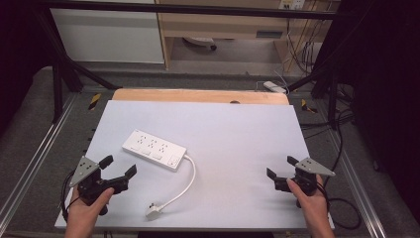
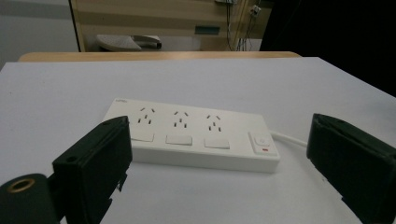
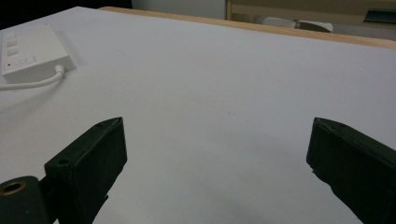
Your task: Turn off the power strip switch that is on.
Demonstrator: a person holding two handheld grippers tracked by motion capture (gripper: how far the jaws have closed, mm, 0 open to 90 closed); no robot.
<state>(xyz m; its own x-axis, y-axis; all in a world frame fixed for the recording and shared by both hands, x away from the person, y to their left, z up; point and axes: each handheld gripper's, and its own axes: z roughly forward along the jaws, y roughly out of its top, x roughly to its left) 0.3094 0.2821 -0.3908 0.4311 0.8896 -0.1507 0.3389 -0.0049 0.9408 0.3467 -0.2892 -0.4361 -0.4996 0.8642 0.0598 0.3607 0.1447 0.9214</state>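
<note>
At the left of the high view, the person's left hand [image 1: 89, 206] holds the left tool [image 1: 119, 167] just above the near left corner of the surface [image 1: 237, 129]. Its jaws stand wide apart with nothing between them. It points at the white power strip [image 1: 154, 149], which lies flat just beyond it, left of centre. In the left gripper view the strip [image 2: 194, 136] sits squarely between the 2 black jaws but farther off, not touched; it shows 3 socket groups, 3 rocker switches beneath them and 1 master switch at its right end. This framing suggests the left tool is lined up to approach the strip.

From the strip's right end a white cord [image 1: 185, 186] curves toward the near edge and ends in a white plug [image 1: 154, 212], lying loose and unplugged between the 2 hands, nearer the left one.

At the right, the right hand [image 1: 309, 196] holds the right tool [image 1: 280, 168] over the near right part of the surface, well apart from strip and plug. Its jaws are also spread wide and empty, likely waiting.

The surface is a pale grey-white sheet over a wooden top whose far edge [image 1: 198, 95] shows. Around it are a black metal frame, grey floor, a light wooden cabinet and trailing cables.
</note>
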